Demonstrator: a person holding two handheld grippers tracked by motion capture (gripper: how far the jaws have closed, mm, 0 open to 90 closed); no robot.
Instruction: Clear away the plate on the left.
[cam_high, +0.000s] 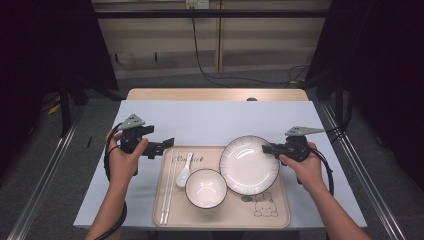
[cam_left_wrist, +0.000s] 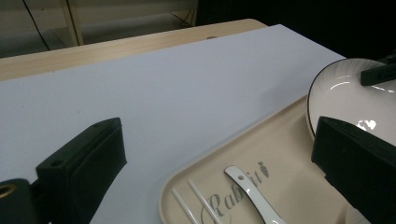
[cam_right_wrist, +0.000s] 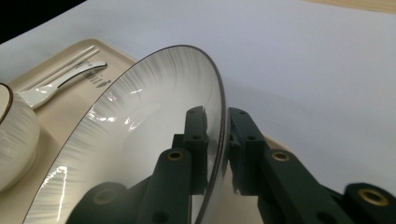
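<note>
white sheet (cam_high: 220, 117) over wooden table (cam_high: 215, 94)

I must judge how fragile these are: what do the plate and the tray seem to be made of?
Plate: probably glazed ceramic; glossy white with sharp highlights and a thin dark rim line. Tray: likely plastic or melamine; matte beige, rounded corners, printed drawing. Neither can be confirmed by look alone.

Wooden surface (cam_high: 215, 94) under a pale blue-white sheet (cam_high: 215, 120). Grey floor (cam_high: 75, 165) around it, metal rails (cam_high: 45, 185) on both sides. Light wood panel wall (cam_high: 165, 35) behind, black cable (cam_high: 197, 50) hanging down it. Dark curtains (cam_high: 30, 50) left and right.
</note>
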